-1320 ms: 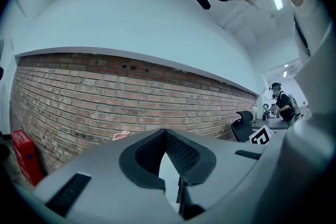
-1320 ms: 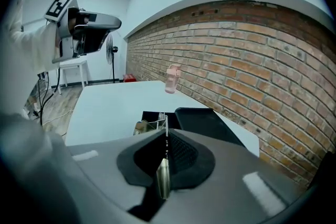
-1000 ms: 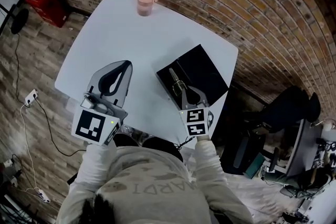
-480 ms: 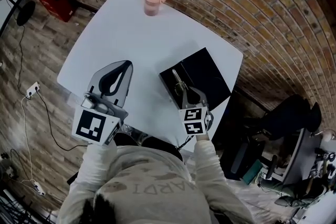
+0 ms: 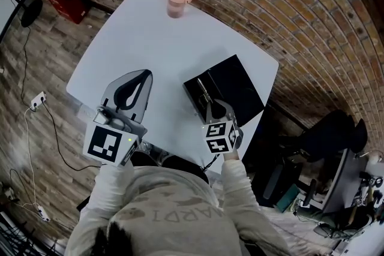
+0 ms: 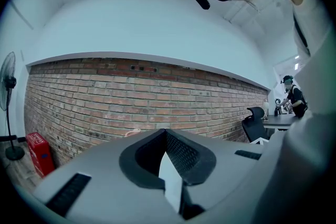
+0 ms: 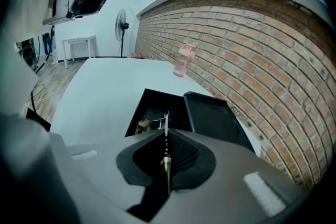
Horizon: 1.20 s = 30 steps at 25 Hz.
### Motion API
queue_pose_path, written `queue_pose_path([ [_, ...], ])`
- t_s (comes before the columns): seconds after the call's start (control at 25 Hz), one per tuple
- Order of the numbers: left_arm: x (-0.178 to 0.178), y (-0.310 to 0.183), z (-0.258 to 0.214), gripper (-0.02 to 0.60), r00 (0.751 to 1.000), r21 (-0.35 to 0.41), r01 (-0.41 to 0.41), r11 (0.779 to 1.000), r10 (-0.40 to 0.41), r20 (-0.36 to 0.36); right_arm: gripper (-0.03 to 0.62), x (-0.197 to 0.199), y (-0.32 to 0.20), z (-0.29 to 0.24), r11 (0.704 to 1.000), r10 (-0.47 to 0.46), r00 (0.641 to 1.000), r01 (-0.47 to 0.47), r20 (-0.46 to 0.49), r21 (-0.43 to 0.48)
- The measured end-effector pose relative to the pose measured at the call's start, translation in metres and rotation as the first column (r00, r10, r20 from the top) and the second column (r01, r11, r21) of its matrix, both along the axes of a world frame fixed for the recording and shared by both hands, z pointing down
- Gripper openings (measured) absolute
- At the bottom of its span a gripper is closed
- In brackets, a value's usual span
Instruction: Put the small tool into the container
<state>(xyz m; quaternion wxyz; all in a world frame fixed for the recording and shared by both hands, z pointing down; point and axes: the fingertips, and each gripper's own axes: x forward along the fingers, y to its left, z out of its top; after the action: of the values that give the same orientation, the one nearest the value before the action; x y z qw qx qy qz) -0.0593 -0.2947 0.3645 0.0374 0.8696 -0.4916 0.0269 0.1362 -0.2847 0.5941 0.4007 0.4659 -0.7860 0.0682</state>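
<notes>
Two grippers, right gripper [image 5: 209,106] fingers pinching a thin tool [image 7: 166,122] over the open black box [image 7: 152,106] at the right edge of the desk [image 5: 156,39], left gripper [image 5: 144,72] fingers pressed together.

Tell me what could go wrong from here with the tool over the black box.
The small tool is thin and clamped in the right gripper; its tip hangs close to the seam between the container and its open lid, so it might land on the lid. The container also sits near the table edge, so a nudge could shift it off.
</notes>
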Motion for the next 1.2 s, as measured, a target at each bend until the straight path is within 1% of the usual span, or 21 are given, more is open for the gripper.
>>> queue_pose_path([
  [0.24,-0.004,0.005,-0.003,0.005,1.0,0.002,0.004,1.0,-0.004,0.002,0.033,-0.002,0.002,0.0,1.0,0.017,1.0,-0.016,0.015,-0.012],
  [0.44,-0.006,0.009,-0.003,0.005,1.0,0.005,0.005,1.0,-0.005,0.003,0.061,-0.008,0.008,0.007,0.998,0.031,0.998,-0.028,0.059,-0.053],
  [0.6,-0.006,0.013,-0.004,0.005,1.0,0.007,0.001,1.0,-0.001,0.004,0.072,-0.009,0.008,0.007,0.998,0.041,0.995,-0.036,0.087,-0.06],
  [0.84,-0.006,0.018,-0.007,0.005,1.0,0.014,-0.011,1.0,0.011,0.004,0.095,-0.009,0.015,0.001,0.995,0.061,0.986,-0.047,0.155,-0.089],
  [0.96,-0.004,0.02,-0.01,0.005,1.0,0.019,-0.021,1.0,0.021,0.004,0.095,-0.012,0.018,-0.005,0.995,0.063,0.979,-0.047,0.196,-0.083],
  [1.08,-0.002,0.023,-0.012,0.005,0.999,0.025,-0.034,0.999,0.034,0.003,0.094,-0.013,0.02,-0.015,0.995,0.084,0.968,-0.07,0.236,-0.069],
  [1.12,-0.001,0.024,-0.014,0.005,0.999,0.028,-0.039,0.999,0.039,0.003,0.082,-0.011,0.02,-0.019,0.995,0.095,0.964,-0.083,0.248,-0.059],
  [1.16,0.0,0.026,-0.014,0.005,0.999,0.03,-0.044,0.999,0.044,0.003,0.033,-0.01,0.02,-0.024,0.994,0.105,0.96,-0.097,0.26,-0.047],
  [1.2,0.001,0.027,-0.015,0.005,0.999,0.033,-0.049,0.998,0.049,0.004,0.011,-0.009,0.02,-0.03,0.994,0.112,0.955,-0.106,0.275,-0.035],
])
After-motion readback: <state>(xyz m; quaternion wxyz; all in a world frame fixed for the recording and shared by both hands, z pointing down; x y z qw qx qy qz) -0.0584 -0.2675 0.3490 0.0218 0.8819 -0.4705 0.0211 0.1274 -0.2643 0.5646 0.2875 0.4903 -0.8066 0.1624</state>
